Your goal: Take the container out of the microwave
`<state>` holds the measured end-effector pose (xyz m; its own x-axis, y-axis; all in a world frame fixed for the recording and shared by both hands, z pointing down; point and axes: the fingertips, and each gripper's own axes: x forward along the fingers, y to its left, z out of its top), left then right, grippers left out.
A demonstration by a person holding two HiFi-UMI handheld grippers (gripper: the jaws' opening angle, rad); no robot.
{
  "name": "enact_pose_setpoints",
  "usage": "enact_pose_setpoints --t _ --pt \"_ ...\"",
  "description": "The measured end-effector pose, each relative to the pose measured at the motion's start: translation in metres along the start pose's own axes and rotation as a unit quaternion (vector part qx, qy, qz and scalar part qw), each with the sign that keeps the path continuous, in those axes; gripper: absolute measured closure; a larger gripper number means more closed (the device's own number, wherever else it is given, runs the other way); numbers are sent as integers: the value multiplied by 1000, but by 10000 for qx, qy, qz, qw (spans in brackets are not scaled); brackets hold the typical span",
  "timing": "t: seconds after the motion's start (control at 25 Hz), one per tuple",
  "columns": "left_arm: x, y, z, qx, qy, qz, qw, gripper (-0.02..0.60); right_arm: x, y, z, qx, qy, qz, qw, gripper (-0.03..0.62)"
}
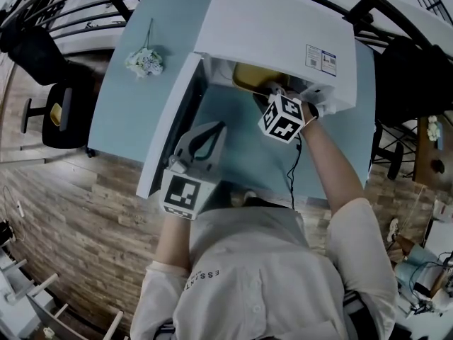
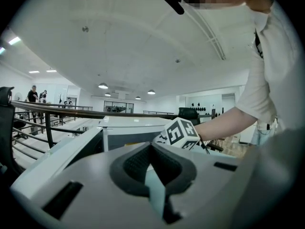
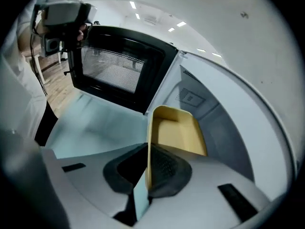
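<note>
Field notes, standing by the rail.

- White box-shaped microwave (image 1: 283, 34) sits on the pale blue surface (image 1: 120, 112). Its dark-windowed door (image 3: 119, 70) is swung wide to the person's left, I judge so the cavity can be reached from the front.
- Shallow yellow rectangular plastic container (image 3: 176, 132) lies in the mouth of the cavity, with a short end toward the person. In the head view the container (image 1: 251, 76) shows only as a yellow corner under the microwave's top.
- Right tongs (image 3: 147, 173) are clamped on the container's near side wall. One pad is inside the wall and one outside, with the wall edge-on between them. Nothing else is in the grip.
- In the head view the right tongs (image 1: 276, 94) angle down into the opening. This is probably because the thin upright wall is the only part that offers a pinch.
- I cannot tell whether the container's base rests on the cavity floor or is lifted off it.
- Left tongs (image 2: 151, 147) have their tips together and hold nothing. In the head view the left tongs (image 1: 212, 129) are held roughly level just in front of the open door, well apart from the container. They seem parked aside so the right arm has a free path.
- My judgement is that the grip is made and the container is not yet out. The next move calls for drawing it straight back toward the person and keeping it level.
- The risk is that a pinch on one wall lets the container tilt or twist, or catch the door frame.
</note>
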<state>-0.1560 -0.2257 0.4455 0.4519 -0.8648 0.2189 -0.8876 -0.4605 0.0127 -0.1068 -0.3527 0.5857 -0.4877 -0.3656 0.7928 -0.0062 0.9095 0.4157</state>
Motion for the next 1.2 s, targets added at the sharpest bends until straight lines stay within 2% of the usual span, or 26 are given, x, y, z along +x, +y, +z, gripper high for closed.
enact_pose_setpoints --t 0.2,0.36,0.68,0.92,1.08,1.2 --pt "-12 -19 0 134 -35 -7 9999 588 -31 26 0 120 -182 -71 9997 566" --pt "-22 -33 4 163 -49 38 9998 588 -66 40 0 301 -499 -285 9979 568" --pt "-39 -57 15 313 -173 158 9992 588 -145 68 9 911 -1347 -542 9852 568" --pt "-41 -76 25 460 -240 80 9986 588 -192 74 8 1704 -1998 -965 9601 568" --pt "-39 -84 34 551 -317 28 9980 588 -226 63 5 2353 -2544 -1537 9254 568" --pt "-34 -87 42 601 -390 -18 9974 588 -245 54 -2 2619 -2763 -1993 9030 568"
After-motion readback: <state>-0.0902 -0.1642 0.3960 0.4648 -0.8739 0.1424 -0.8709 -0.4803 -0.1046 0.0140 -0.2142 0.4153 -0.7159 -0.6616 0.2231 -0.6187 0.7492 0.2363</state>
